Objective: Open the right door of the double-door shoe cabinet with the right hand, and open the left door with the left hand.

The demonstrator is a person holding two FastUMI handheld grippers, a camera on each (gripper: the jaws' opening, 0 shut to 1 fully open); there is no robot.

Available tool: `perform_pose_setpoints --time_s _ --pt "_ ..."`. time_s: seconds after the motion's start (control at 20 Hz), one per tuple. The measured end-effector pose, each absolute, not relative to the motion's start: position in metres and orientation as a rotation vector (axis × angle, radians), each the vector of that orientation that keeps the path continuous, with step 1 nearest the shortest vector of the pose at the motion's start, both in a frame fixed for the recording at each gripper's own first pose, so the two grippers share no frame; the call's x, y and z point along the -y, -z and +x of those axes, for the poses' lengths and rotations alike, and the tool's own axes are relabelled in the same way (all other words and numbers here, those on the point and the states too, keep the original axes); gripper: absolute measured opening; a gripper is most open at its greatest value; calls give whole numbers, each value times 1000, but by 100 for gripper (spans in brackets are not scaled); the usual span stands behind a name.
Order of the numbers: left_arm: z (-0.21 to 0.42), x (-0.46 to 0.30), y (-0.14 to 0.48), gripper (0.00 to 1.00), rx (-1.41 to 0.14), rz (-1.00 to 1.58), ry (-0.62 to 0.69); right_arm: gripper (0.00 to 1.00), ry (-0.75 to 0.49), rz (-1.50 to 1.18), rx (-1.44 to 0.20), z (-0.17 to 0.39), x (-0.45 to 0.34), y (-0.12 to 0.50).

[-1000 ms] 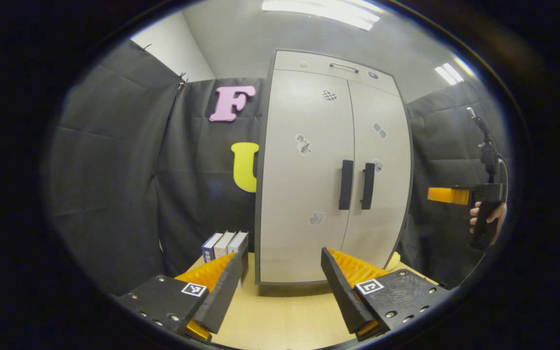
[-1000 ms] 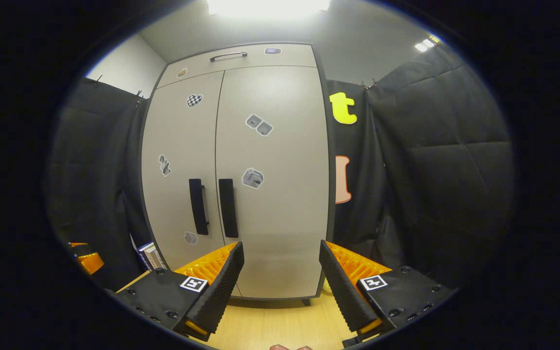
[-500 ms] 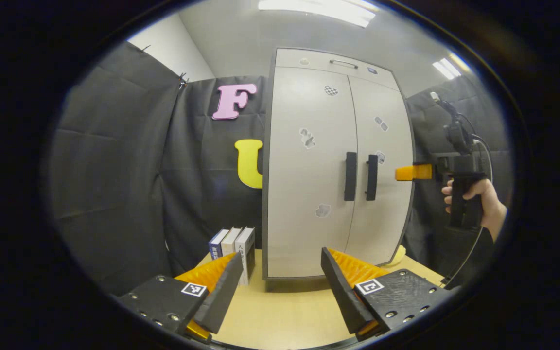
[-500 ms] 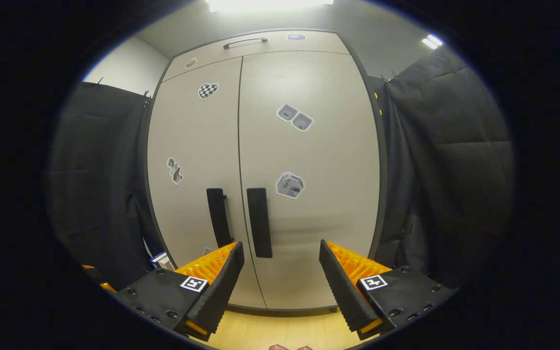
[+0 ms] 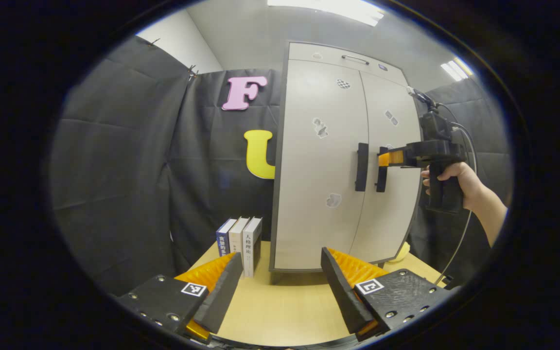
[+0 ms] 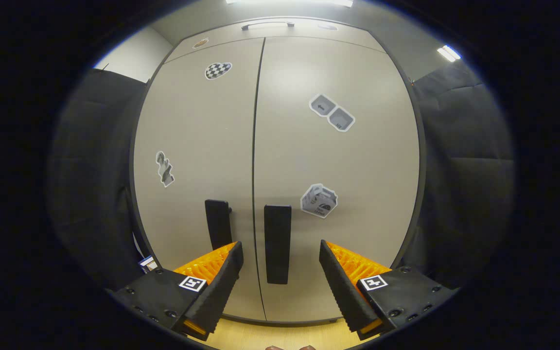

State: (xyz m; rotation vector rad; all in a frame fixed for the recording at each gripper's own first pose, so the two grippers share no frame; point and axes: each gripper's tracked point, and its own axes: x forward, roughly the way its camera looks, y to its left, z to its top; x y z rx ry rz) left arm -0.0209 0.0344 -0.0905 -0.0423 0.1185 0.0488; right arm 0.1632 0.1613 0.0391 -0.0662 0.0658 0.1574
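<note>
Right gripper (image 6: 281, 265): jaws spread wide, level with the cabinet's right handle (image 6: 277, 250), close before it. Left gripper (image 5: 280, 282): jaws spread, well back from the cabinet.

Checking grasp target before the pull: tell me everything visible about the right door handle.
The right door handle is a dark, flat vertical bar, matte like plastic, mounted upright on the right door just beside the centre seam, next to its twin on the left door. The door looks shut. The right claw is open, fingers either side of the bar, not pressing on it.
</note>
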Motion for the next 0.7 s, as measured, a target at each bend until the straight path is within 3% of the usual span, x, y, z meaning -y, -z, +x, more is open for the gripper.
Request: perform_pose_setpoints --time_s 0.3,0.4,0.5,0.55,0.7 --pt "-23 -61 105 96 -154 -96 -100 99 -124 -92 -82 190 -164 -34" --pt "-24 -65 106 95 -156 -100 -110 94 -119 -92 -97 195 -164 -30" --pt "-23 -67 106 95 -153 -92 -113 81 -108 -90 -106 199 -163 -25" --pt "-24 -66 105 95 -153 -86 -110 67 -110 -90 -113 200 -164 -23" --pt "-24 -63 106 95 -155 -74 -103 62 -153 -70 -135 204 -171 -18"
